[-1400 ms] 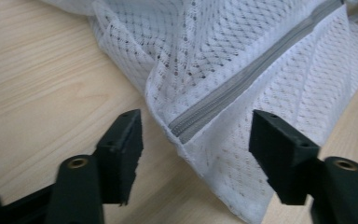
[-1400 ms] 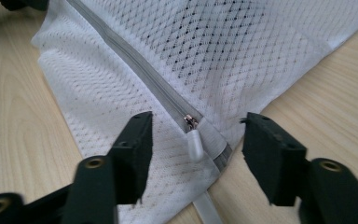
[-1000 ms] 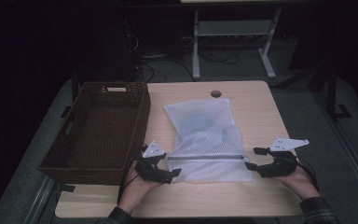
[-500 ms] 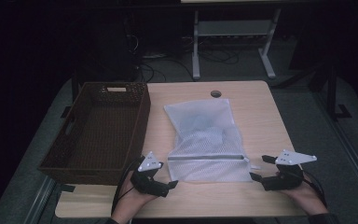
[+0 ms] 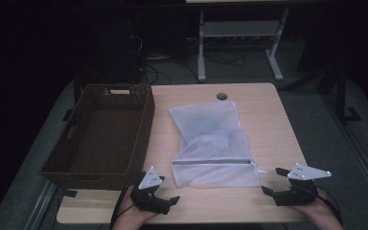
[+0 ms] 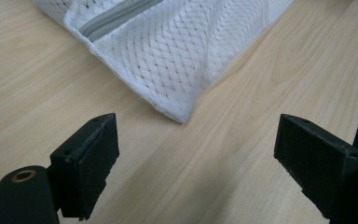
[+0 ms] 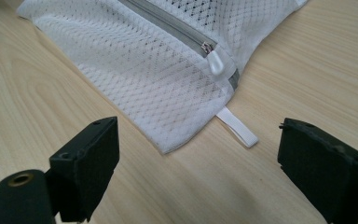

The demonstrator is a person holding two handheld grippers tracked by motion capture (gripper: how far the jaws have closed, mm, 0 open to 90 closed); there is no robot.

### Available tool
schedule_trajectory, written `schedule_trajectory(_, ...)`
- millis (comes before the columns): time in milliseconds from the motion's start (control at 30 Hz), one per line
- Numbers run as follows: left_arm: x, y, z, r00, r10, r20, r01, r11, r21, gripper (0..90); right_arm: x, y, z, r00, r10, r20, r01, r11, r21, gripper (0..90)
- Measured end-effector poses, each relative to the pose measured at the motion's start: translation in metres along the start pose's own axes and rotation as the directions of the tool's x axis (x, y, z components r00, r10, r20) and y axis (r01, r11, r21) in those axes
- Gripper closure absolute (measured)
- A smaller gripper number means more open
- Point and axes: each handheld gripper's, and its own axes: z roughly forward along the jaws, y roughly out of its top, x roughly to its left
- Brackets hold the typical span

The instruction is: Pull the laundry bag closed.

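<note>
Both grippers, left gripper [image 5: 168, 200] and right gripper [image 5: 270, 183], stand spread and empty, the right's jaws just opened; pinch the mesh bag [image 5: 211, 143] by its two near-edge corners evenly.

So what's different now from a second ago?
Both grippers let go of the mesh laundry bag and drew back toward the table's near edge. The left gripper and right gripper stand open, the right one's jaws having just been opening, nothing between them. The bag and wicker basket stayed put.
</note>
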Motion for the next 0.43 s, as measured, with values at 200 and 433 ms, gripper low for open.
schedule_trajectory(200, -0.0003, 0.0005, 0.0072, 0.9998, 0.017, 0.005, -0.017, 0.9993, 0.032, 13.9, -0.0019, 0.0007, 0.0026, 0.9998, -0.016, -0.008, 0.016, 1.0, 0.003, 12.4)
schedule_trajectory(433, 0.0006, 0.0008, 0.0081, 0.9998, 0.019, 0.006, -0.019, 0.9992, 0.036, 13.9, -0.0023, -0.0002, 0.0047, 0.9995, -0.025, -0.019, 0.026, 1.0, 0.015, 12.4)
